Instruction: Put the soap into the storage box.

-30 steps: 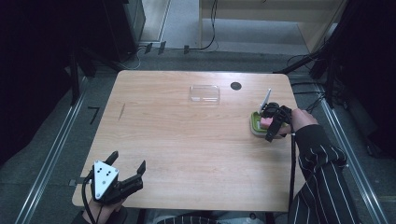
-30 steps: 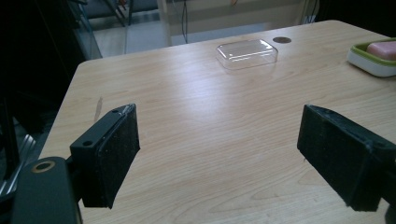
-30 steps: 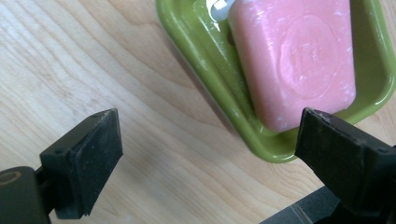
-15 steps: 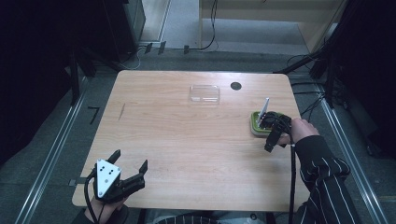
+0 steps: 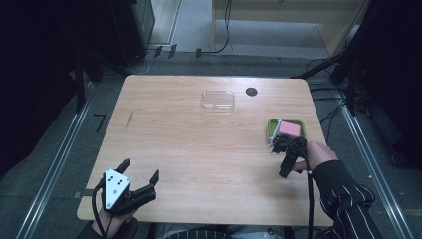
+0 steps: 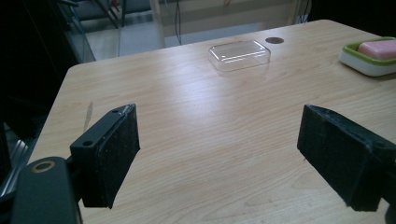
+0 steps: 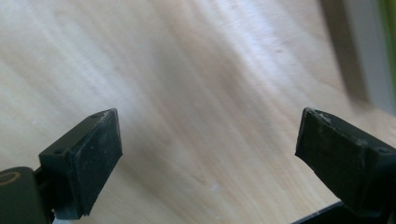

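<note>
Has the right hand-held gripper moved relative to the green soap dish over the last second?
Yes. The right hand-held gripper has pulled back from the green soap dish toward the person's edge of the table, its jaws open and empty.

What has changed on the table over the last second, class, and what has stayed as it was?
The right gripper has drawn back from the soap dish towards the person, its jaws open and empty, leaving the pink soap in the dish. The left gripper stayed open at the near left corner, and the clear lid stayed put.

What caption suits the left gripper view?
Open left gripper faces clear lid and pink soap across table.
</note>
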`<state>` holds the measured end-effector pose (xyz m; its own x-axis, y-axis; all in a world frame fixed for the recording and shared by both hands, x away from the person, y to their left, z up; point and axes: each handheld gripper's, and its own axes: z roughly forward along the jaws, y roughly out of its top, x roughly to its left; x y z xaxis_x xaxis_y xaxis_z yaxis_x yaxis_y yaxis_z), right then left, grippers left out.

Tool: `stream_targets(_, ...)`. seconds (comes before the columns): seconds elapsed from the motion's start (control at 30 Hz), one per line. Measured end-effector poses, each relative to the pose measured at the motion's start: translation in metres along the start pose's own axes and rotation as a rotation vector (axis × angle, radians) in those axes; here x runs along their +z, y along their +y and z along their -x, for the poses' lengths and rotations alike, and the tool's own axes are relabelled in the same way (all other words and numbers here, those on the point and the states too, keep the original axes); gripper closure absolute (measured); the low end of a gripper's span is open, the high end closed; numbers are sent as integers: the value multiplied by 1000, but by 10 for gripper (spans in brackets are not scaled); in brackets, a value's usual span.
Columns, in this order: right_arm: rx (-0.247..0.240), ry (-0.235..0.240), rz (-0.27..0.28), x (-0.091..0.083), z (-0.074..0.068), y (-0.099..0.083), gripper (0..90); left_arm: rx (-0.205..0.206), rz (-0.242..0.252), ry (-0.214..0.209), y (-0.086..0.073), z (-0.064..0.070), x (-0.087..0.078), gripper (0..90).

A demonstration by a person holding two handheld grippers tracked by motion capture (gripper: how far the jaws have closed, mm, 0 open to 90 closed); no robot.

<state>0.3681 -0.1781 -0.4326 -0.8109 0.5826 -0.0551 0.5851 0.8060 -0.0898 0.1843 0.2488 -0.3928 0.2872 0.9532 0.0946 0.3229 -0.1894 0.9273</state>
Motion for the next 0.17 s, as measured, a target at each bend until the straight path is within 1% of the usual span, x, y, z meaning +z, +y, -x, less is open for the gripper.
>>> stream_targets(0.03,0,0,0,0,0,0,75,0,0,0,0,0,0,134)
stream_targets(0.13,-12,-3,0,1,-6,-3,75,2,1,-3,0,0,1,134)
stream_targets(0.17,-9,-1,-3,2,-8,-3,75,2,0,-3,0,0,1,133)
